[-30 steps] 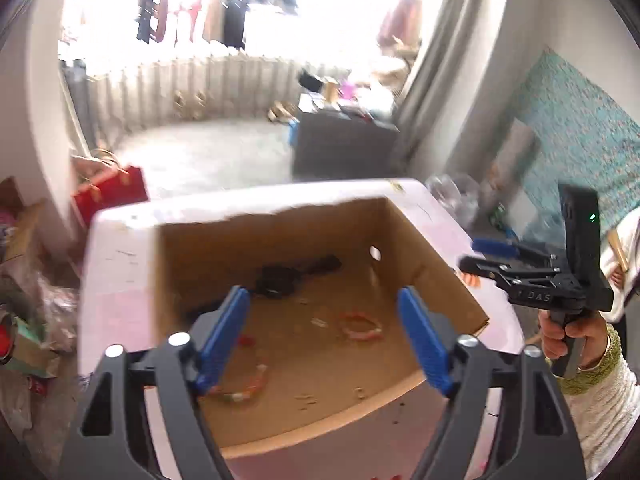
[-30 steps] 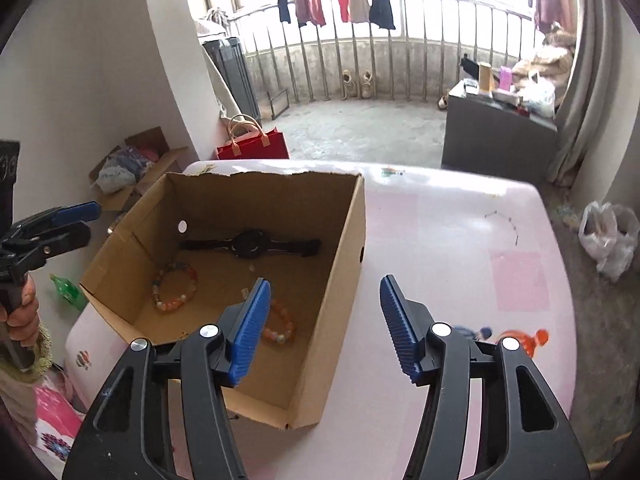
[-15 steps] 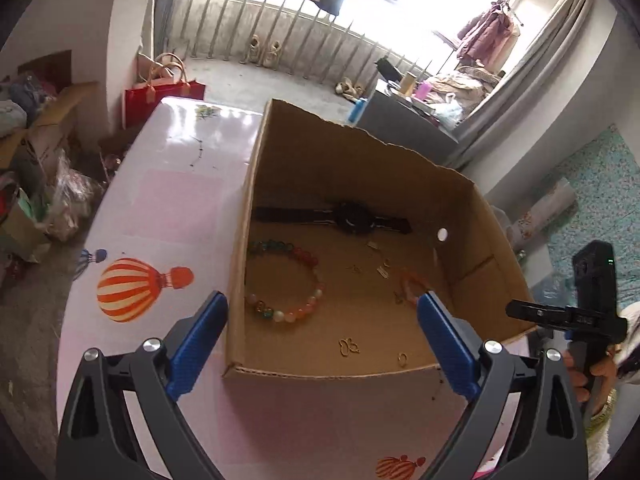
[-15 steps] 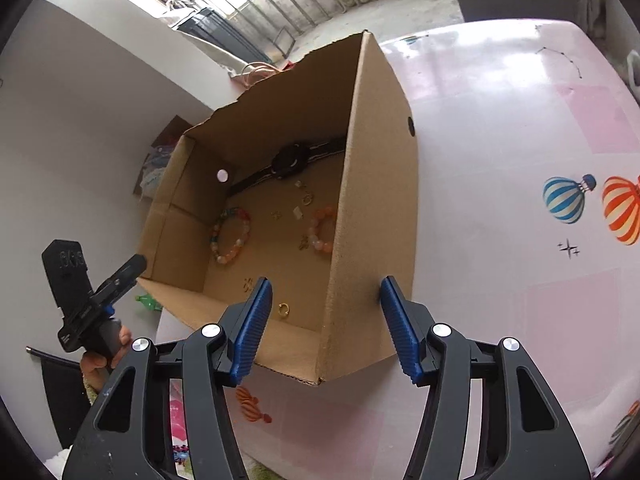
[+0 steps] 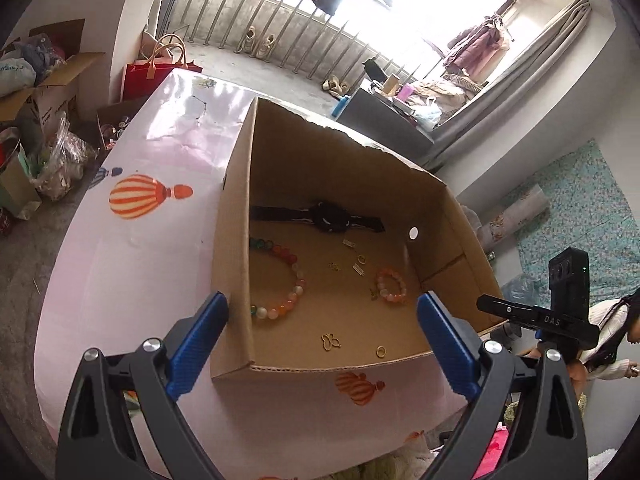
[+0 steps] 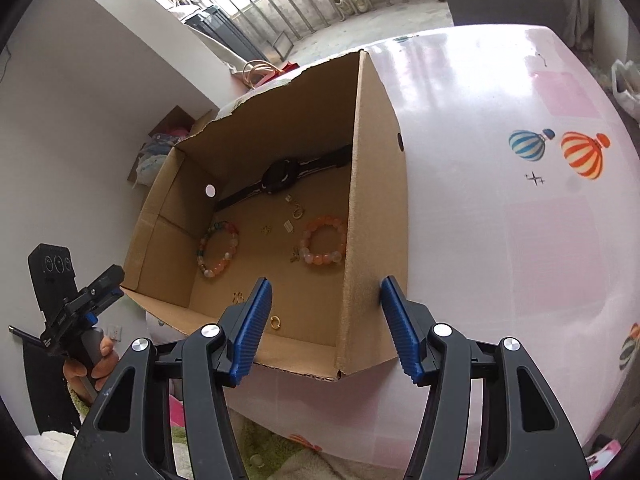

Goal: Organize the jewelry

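Both grippers' jaws gape empty, straddling the cardboard box [image 6: 372, 216] walls; better dip inside toward the beaded bracelet [image 6: 324, 240], frame centre.

Cardboard box [image 5: 234, 264] open-topped; entry from above unobstructed. Its walls stand high on all sides, blocking any sideways reach.

Box floor: black watch [image 5: 330, 218] lies along the far wall. Large bead bracelet [image 5: 280, 276] sits against the left wall, small orange bracelet [image 5: 392, 286] towards the right wall. Bare cardboard between the bracelets, dotted with small gold pieces.

Pink table [image 6: 520, 220] right of the box lies bare.
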`<state>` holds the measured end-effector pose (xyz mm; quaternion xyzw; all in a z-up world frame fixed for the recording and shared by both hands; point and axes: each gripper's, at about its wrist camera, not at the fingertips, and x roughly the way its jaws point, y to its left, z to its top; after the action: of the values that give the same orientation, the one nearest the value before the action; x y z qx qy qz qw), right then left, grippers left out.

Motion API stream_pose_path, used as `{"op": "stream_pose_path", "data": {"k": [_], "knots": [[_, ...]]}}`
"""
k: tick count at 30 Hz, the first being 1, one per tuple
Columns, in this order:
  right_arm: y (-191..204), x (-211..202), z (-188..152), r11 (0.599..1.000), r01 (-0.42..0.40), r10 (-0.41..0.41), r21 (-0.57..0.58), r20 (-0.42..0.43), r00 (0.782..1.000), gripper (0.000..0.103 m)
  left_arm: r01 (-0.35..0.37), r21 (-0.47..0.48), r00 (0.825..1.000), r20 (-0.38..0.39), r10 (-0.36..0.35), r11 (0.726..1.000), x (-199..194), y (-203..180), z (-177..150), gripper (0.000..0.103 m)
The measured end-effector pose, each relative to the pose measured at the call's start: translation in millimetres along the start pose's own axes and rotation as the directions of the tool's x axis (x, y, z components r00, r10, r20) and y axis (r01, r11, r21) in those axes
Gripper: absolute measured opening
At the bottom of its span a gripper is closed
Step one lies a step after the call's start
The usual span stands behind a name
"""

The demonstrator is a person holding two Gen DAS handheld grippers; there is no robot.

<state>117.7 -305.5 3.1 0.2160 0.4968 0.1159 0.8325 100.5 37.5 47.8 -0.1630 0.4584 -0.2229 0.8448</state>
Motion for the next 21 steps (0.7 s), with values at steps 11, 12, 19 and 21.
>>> {"op": "stream_pose_path", "data": {"k": [11, 12, 19, 21], "knots": [[-21.3, -22.5, -19.8, 0.999, -0.023, 0.02, 0.036, 0.078, 0.997, 0.057, -0.063, 0.066, 0.997, 0.048, 0.06, 0.996, -7.0, -16.4, -26.5, 0.093], [-19.7, -24.7, -18.7, 0.999, -0.017, 0.013, 0.034, 0.093, 0.996, 0.059, -0.078, 0.079, 0.995, 0.075, 0.072, 0.994, -12.4, -19.1, -28.6, 0.093], [7.3, -87.1, -50.9, 0.985, 0.174, -0.16, -0.008, 0.36, 0.919, 0.083, -0.216, 0.2, 0.935, 0.325, 0.143, 0.956, -69.4, -56.2, -48.7, 0.096], [24.2, -96.8, -65.1, 0.984, 0.169, -0.131, -0.057, 0.408, 0.903, 0.088, -0.233, 0.226, 0.929, 0.34, 0.147, 0.946, -76.1, -67.8, -54.9, 0.098]]}}
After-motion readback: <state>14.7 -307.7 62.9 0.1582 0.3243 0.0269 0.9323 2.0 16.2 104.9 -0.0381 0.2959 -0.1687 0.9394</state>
